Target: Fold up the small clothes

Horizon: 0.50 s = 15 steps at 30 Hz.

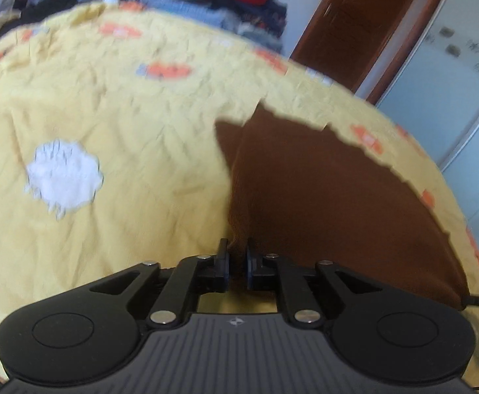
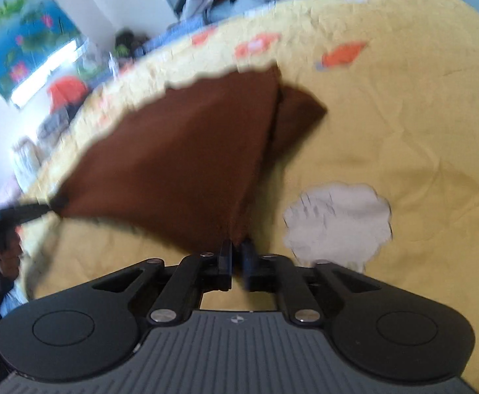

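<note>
Yellow sheet (image 1: 108, 115); only right view shows left claw (image 2: 54, 205) gripping brown cloth (image 2: 190, 151).

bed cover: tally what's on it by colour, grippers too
brown garment: 1
white patch on the yellow sheet: 1
black grippers shut on the garment: 2, left gripper, right gripper
total: 4
</note>
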{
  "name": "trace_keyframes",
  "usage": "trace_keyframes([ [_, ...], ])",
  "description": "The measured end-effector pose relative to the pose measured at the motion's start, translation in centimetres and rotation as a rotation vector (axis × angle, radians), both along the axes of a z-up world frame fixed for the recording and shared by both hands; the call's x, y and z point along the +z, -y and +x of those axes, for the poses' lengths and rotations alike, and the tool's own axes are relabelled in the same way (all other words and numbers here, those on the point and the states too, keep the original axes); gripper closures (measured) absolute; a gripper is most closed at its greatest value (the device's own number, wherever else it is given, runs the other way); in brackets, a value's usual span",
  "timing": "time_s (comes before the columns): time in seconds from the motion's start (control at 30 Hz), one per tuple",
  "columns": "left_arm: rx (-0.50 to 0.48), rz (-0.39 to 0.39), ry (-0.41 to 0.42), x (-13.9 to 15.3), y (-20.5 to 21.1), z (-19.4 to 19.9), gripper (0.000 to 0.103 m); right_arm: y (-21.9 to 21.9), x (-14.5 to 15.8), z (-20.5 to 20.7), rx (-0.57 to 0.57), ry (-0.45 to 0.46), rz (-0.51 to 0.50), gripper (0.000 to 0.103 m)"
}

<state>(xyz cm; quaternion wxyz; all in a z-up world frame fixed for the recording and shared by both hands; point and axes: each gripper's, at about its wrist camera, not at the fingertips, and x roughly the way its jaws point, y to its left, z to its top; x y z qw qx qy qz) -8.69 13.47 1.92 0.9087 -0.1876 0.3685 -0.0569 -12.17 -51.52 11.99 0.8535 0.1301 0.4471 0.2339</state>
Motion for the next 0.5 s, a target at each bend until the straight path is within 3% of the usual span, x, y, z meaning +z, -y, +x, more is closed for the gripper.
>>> trace_keyframes([
  [0.03, 0.002, 0.003, 0.018, 0.4, 0.0, -0.1, 0.075, 0.2, 0.3, 0.1, -0.018, 0.028, 0.043, 0.071],
  [0.07, -0.004, 0.006, 0.032, 0.9, 0.0, -0.1, 0.05, 0.5, 0.7, 0.6, -0.032, 0.038, 0.086, 0.053],
  [0.1, -0.006, 0.01, 0.046, 1.2, 0.0, 0.0, 0.035, 0.6, 0.9, 1.1, -0.045, 0.047, 0.108, 0.047],
  [0.13, 0.011, 0.021, 0.065, 1.3, 0.1, 0.0, 0.017, 0.6, 1.1, 1.8, -0.05, 0.058, 0.11, 0.047],
  [0.23, -0.005, 0.037, 0.066, 1.1, 0.9, 1.4, 0.016, -0.6, 0.8, 5.0, -0.041, 0.052, 0.07, 0.047],
  [0.3, -0.015, 0.055, 0.046, 0.4, 1.5, 2.3, 0.017, -1.3, -0.4, 7.0, -0.044, 0.009, 0.056, 0.048],
  [0.33, -0.027, 0.08, 0.027, 0.0, 1.9, 2.7, 0.034, -1.6, -0.9, 7.7, -0.046, -0.019, 0.05, 0.053],
  [0.37, -0.037, 0.13, -0.006, -0.6, 2.3, 3.0, 0.078, -1.9, -1.3, 8.0, -0.017, -0.039, 0.049, 0.091],
  [0.4, -0.034, 0.172, -0.002, -0.8, 2.3, 2.8, 0.078, -2.3, -1.3, 7.6, 0.024, -0.053, 0.039, 0.09],
  [0.43, -0.043, 0.147, -0.008, -0.7, 1.9, 2.5, 0.086, -2.2, -0.9, 6.4, 0.046, -0.036, 0.019, 0.091],
  [0.5, -0.042, 0.125, -0.018, -0.6, 1.0, 1.9, 0.088, -1.5, -0.6, 5.1, 0.055, -0.029, -0.005, 0.093],
])
